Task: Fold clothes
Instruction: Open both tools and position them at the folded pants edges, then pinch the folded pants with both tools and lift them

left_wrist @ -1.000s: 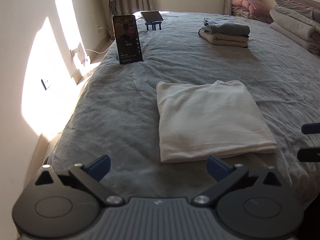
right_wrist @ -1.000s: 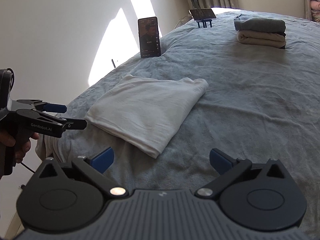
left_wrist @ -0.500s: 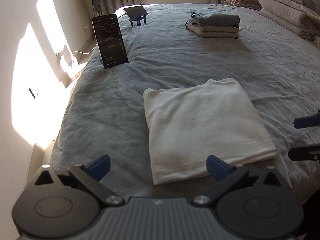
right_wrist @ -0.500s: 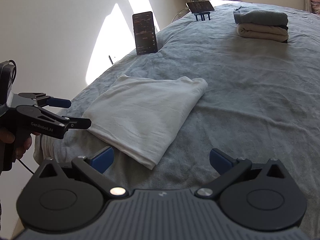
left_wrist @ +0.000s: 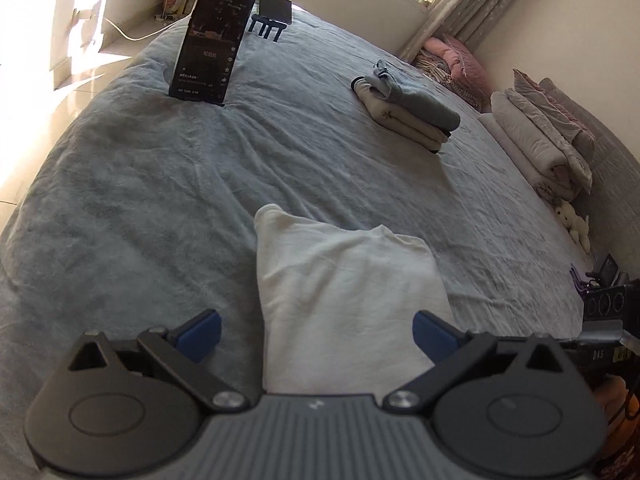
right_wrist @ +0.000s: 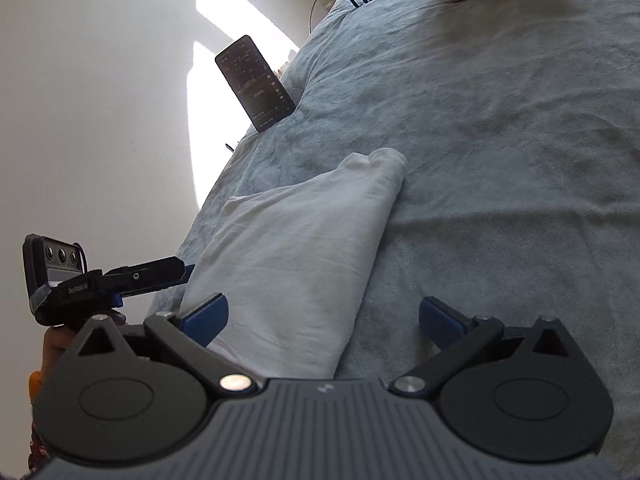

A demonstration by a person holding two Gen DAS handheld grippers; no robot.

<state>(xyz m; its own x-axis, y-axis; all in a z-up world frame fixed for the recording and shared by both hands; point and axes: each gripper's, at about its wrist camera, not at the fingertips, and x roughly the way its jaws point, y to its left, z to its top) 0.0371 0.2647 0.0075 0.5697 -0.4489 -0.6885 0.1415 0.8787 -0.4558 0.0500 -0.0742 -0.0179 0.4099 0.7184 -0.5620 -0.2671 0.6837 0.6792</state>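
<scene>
Left gripper (left_wrist: 316, 334): fingers spread wide, nothing between the blue pads – low over the near end of the white garment, which runs right up under its body.
Right gripper (right_wrist: 322, 314): also wide open, empty. Its left pad sits over the garment's near edge, its right pad over bare blanket.
White garment (left_wrist: 344, 304): folded into a thick rectangle on the grey bed (left_wrist: 140, 184), near the front edge, lying between the two grippers. The far corner looks a bit bunched in the right wrist view (right_wrist: 304, 248).
Left gripper seen from the right camera (right_wrist: 168, 274): comes in from the left with its tips at the garment's left edge – can't tell if they touch it. A hand (right_wrist: 56, 344) holds the grip.
Finished stack (left_wrist: 412, 112): grey piece on top of cream ones, well away toward the far side of the bed.
Phone (left_wrist: 212, 44): propped upright on the bed by the left edge, screen lit.
Second device on a blue stand (left_wrist: 274, 8): just behind the phone.
Bedding pile (left_wrist: 544, 136): folded quilts along the right wall.
</scene>
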